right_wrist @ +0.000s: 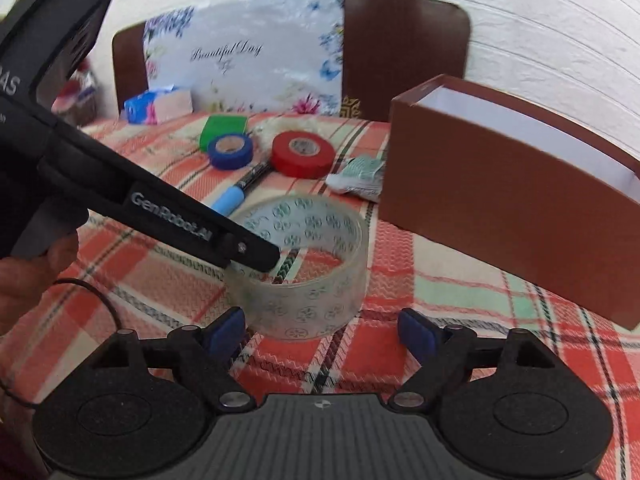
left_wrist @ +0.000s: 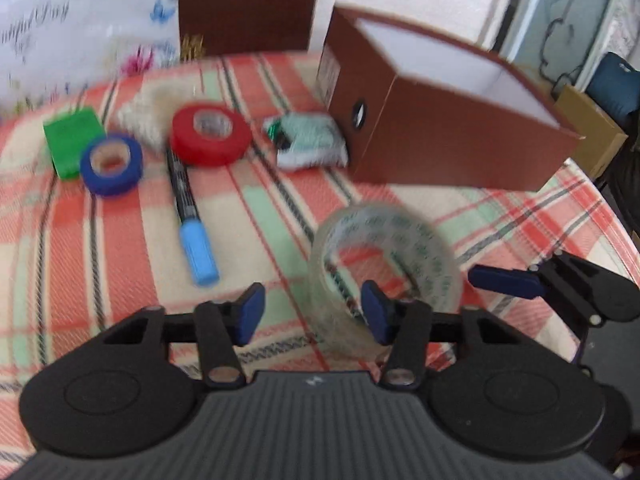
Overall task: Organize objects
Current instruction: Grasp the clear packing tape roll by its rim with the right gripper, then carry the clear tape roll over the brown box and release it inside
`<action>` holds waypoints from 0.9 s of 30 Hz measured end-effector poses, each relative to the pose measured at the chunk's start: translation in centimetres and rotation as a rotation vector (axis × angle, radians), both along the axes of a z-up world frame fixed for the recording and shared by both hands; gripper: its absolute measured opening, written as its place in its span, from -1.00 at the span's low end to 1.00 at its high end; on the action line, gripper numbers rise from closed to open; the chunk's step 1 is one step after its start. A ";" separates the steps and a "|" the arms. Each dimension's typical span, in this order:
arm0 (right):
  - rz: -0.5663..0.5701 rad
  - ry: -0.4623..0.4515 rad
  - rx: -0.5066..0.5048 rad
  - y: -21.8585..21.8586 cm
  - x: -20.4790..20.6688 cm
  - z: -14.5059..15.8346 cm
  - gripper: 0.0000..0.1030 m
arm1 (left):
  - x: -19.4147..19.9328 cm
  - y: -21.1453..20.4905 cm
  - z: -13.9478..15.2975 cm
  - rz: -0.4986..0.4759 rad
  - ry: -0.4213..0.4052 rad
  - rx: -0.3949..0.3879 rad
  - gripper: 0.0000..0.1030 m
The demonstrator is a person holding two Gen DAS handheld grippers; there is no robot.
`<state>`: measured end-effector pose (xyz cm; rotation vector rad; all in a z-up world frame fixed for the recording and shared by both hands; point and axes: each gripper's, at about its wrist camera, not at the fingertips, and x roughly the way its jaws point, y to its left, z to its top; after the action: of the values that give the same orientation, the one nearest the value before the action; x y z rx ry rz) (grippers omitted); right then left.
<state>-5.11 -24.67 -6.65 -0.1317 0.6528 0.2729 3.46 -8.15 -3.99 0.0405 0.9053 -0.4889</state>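
Your left gripper point(left_wrist: 312, 316) has one blue pad inside the clear tape roll point(left_wrist: 384, 276) and the other outside its wall at 9 o'clock; the jaws stand partly spread around that wall, and blur makes it impossible to tell whether the pads actually press on it. In the right wrist view the roll sits on the plaid cloth point(right_wrist: 400, 360), tilted slightly, with your left gripper reaching in from 10 o'clock to its near rim.

Your right gripper point(right_wrist: 320, 332) is spread wide, nothing between the pads, the roll just ahead at 12 o'clock and not touched. One of its fingers point(left_wrist: 504, 280) shows just beside the roll at 3 o'clock in the left wrist view.

Brown box point(right_wrist: 500, 200) open-topped, white inside, at 2 o'clock of the roll. Red tape point(right_wrist: 303, 153), blue tape point(right_wrist: 231, 151) and green block point(right_wrist: 222, 128) lie at 11–12 o'clock, well apart from the roll. Blue-capped marker point(right_wrist: 236, 194) lies between them and the roll. A crumpled packet point(right_wrist: 360, 176) lies against the box's left side. Floral card point(right_wrist: 244, 56) stands at the back.
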 end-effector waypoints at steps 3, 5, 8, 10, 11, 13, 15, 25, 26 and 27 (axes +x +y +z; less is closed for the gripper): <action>0.083 0.016 0.027 1.0 1.3 -0.5 0.23 | 0.0 -0.2 -0.2 0.002 0.031 0.012 -0.55; 0.075 -0.032 0.001 1.6 1.4 0.5 0.23 | -0.5 -0.4 1.5 0.003 -0.020 0.035 -0.55; 0.059 -0.179 0.000 0.8 1.4 3.9 0.23 | -0.5 -0.5 6.2 -0.013 -0.140 -0.011 -0.55; 0.030 -0.264 0.008 -0.3 2.1 6.4 0.24 | 0.2 -1.2 9.1 -0.024 -0.212 -0.048 -0.55; 0.012 -0.299 0.001 -0.9 2.6 7.4 0.24 | 0.8 -1.9 10.2 -0.034 -0.245 -0.059 -0.55; -0.030 -0.352 -0.020 -2.2 3.8 8.6 0.24 | 2.2 -3.7 11.7 -0.057 -0.287 -0.069 -0.55; -0.084 -0.360 -0.032 -3.6 5.3 8.9 0.24 | 4.0 -5.9 12.1 -0.080 -0.301 -0.080 -0.55; -0.255 -0.211 0.094 -10.6 13.1 5.3 0.41 | 11.2 -13.7 7.5 -0.060 -0.276 -0.039 -0.15; -0.267 -0.216 0.126 -11.3 13.2 5.1 0.43 | 11.3 -13.7 7.5 -0.052 -0.299 -0.026 -0.11; -0.270 -0.229 0.148 -11.9 13.1 5.0 0.44 | 11.4 -13.6 7.6 -0.048 -0.318 -0.029 -0.11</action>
<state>8.01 -36.58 -1.66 0.0672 0.4150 0.0434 14.91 -21.71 3.65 0.1109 0.5862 -0.5226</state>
